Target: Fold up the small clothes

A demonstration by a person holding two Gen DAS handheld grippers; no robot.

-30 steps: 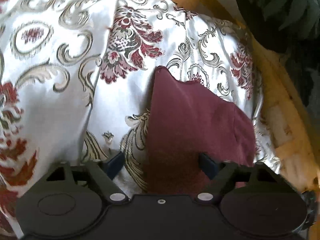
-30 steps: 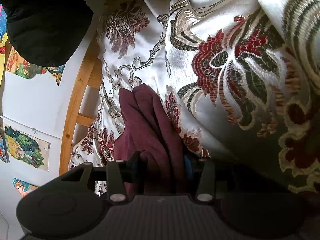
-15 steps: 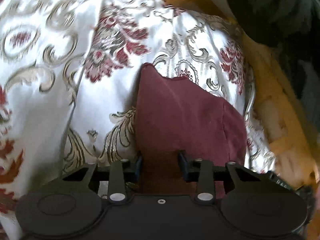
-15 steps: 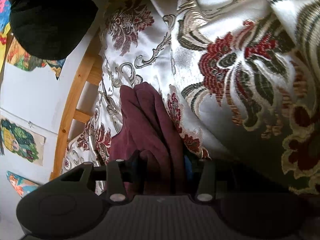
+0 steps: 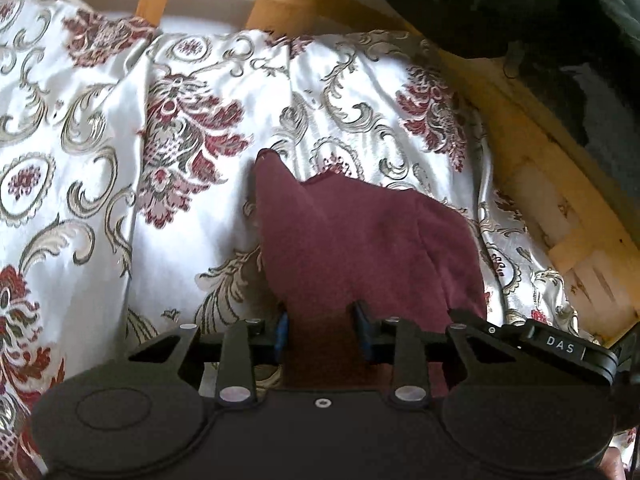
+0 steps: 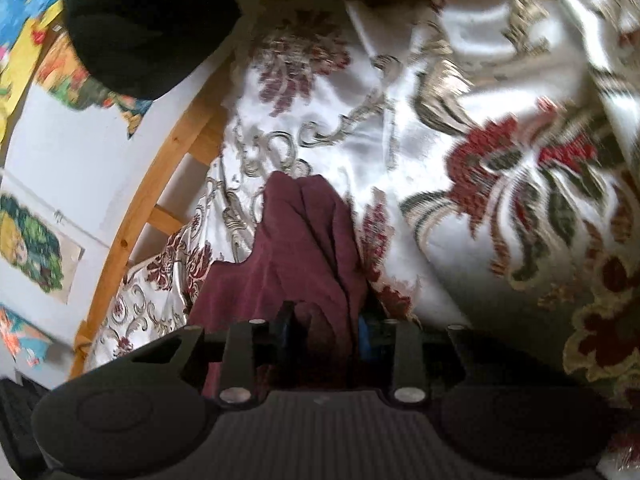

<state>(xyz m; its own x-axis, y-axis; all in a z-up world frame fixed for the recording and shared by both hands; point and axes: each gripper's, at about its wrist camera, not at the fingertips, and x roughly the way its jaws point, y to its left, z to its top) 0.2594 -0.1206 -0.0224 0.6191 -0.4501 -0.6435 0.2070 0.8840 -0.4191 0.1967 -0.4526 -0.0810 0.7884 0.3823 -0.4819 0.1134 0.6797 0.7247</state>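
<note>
Maroon garment (image 5: 360, 248) is lying on floral bedspread (image 5: 120, 184). Left gripper (image 5: 322, 332) is clamping its near edge. Right gripper (image 6: 324, 328) is pinching bunched folds.

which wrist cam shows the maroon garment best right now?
Left wrist: the maroon garment is sharp, spread broad over the floral bedspread, pinched by the left gripper. Right wrist shows it bunched in folds at the right gripper, with motion blur.

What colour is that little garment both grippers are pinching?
Dark maroon, plain with no pattern. The garment shows best in the left wrist view, lying on the flowered bedspread.
</note>
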